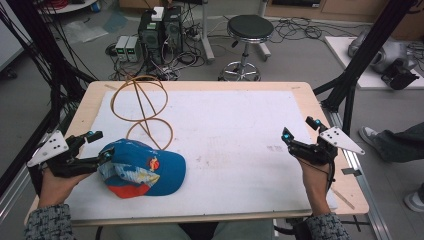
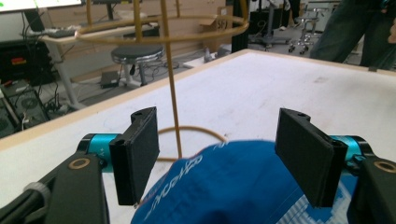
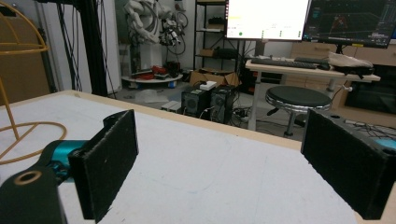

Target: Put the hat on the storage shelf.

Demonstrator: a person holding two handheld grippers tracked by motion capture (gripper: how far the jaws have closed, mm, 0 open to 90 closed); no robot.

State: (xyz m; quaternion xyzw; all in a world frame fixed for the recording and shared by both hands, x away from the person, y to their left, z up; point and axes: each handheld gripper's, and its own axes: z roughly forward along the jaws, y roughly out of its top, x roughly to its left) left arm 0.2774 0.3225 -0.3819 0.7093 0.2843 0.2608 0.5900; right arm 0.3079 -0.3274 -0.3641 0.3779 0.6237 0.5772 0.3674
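Cap: blue cap (image 1: 142, 169) with an orange-red brim and a round patch on the front, lying on the white sheet (image 1: 235, 145) at the near left of the table (image 1: 300, 89). In the left gripper view its blue crown (image 2: 238, 186) rises between the two black jaws.
Left gripper: left gripper (image 1: 100, 146) at the cap's left edge, held in the person's left hand (image 1: 57, 182). Jaws spread wide, one on either side of the crown; in the left gripper view the pads stand clear of the cloth, no pinch yet. From above, the near jaw tip sits right against the cap's edge; contact there cannot be told.
Right gripper: right gripper (image 1: 300, 129) at the right side of the table, well apart from the cap, held in the right hand (image 1: 315, 180). Jaws spread wide with nothing between them but bare sheet.
Wire stand: yellow wire stand (image 1: 141, 107) just beyond the cap, upright, a ring at the top and a ring flat on the sheet. Its base ring lies close to the cap's far edge; touching or not cannot be told.
Background: black round stool (image 1: 248, 30) and computer boxes (image 1: 160, 30) on the floor past the table's far edge.
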